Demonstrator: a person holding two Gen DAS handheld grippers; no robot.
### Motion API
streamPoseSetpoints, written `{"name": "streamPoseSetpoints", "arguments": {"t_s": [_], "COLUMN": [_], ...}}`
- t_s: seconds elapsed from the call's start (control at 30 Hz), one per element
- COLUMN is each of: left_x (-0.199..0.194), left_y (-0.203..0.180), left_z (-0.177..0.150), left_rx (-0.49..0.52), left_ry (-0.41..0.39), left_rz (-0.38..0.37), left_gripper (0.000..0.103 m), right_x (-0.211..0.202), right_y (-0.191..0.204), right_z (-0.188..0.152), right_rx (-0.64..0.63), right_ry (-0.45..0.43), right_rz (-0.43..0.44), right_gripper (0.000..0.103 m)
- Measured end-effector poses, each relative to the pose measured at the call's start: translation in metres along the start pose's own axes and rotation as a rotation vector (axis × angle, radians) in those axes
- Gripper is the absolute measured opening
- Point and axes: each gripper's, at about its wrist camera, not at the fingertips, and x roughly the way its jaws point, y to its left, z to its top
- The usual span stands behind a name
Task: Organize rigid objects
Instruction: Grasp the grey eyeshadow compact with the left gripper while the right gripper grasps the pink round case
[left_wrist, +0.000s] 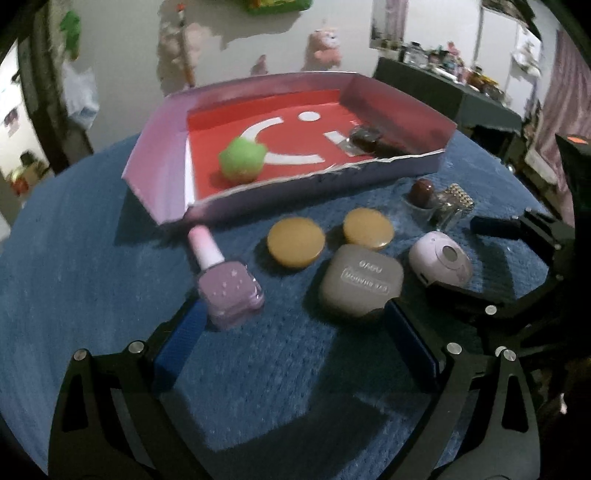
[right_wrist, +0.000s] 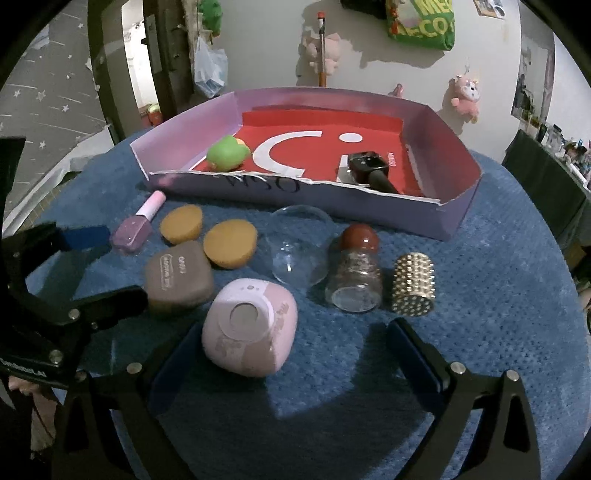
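A lilac cardboard tray (left_wrist: 155, 173) (right_wrist: 454, 218) with a red floor holds a green toy (left_wrist: 242, 160) (right_wrist: 226, 153) and a black bottle (left_wrist: 369, 140) (right_wrist: 371, 170). In front lie a purple nail polish bottle (left_wrist: 225, 284) (right_wrist: 135, 227), two orange discs (left_wrist: 295, 242) (right_wrist: 229, 243), a grey case (left_wrist: 360, 280) (right_wrist: 177, 278) and a pink device (left_wrist: 441, 260) (right_wrist: 251, 332). My left gripper (left_wrist: 295, 332) is open and empty, between the polish and the case. My right gripper (right_wrist: 291, 354) is open, its fingers either side of the pink device.
A clear dome (right_wrist: 299, 245), a glass jar with a brown cap (right_wrist: 356, 271) (left_wrist: 423, 194) and a studded gold cylinder (right_wrist: 413, 284) (left_wrist: 456, 203) stand right of the discs. All rest on a round table with a blue cloth (left_wrist: 92, 258). Walls and shelves lie behind.
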Motion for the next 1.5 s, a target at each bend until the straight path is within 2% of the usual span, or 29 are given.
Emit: {"name": "streamPoseSetpoints", "arguments": {"t_s": [0.13,0.3,0.37,0.47,0.57,0.7,0.8,0.9,0.97,1.0,1.1,1.3,1.5], "left_x": [0.001,0.002,0.004,0.005,0.006,0.011,0.018,0.023,0.026,0.026,0.025,0.005,-0.012], "left_y": [-0.006,-0.015,-0.017,-0.017,-0.018,-0.021,-0.022,-0.025,-0.029,-0.031,-0.033,-0.029,-0.029], "left_z": [0.005,0.007,0.008,0.009,0.011,0.011,0.011,0.011,0.011,0.01,0.01,0.01,0.015], "left_rx": [0.051,0.094,0.093,0.093,0.111,0.142,0.15,0.159,0.17,0.173,0.169,0.105,0.098], "left_ry": [-0.001,-0.006,0.001,-0.005,-0.006,0.016,0.026,0.038,0.043,0.036,0.025,-0.018,-0.056], "left_rz": [-0.026,-0.042,-0.059,-0.064,-0.067,-0.114,-0.112,-0.132,-0.147,-0.152,-0.154,-0.186,-0.177], "left_gripper": [0.097,0.096,0.089,0.084,0.078,0.074,0.073,0.067,0.053,0.05,0.05,0.05,0.05], "right_x": [-0.003,-0.003,-0.001,0.0,0.001,-0.001,-0.001,-0.001,0.001,0.001,0.0,-0.016,-0.036], "right_y": [-0.009,-0.008,-0.005,-0.003,-0.001,0.0,-0.002,-0.001,0.003,0.005,0.01,0.01,0.011], "right_z": [-0.001,-0.001,-0.001,0.0,0.001,0.0,0.0,0.001,0.001,0.001,0.0,0.0,0.01], "right_rx": [0.006,-0.012,-0.022,-0.023,-0.04,-0.071,-0.071,-0.079,-0.1,-0.108,-0.131,-0.111,-0.12], "right_ry": [-0.001,0.004,0.006,0.006,0.003,0.003,0.0,-0.002,-0.002,-0.003,-0.016,-0.064,-0.109], "right_rz": [0.025,0.041,0.042,0.052,0.058,0.061,0.068,0.086,0.094,0.109,0.129,0.153,0.145], "right_gripper": [0.1,0.095,0.094,0.088,0.086,0.086,0.086,0.085,0.084,0.076,0.054,0.053,0.053]}}
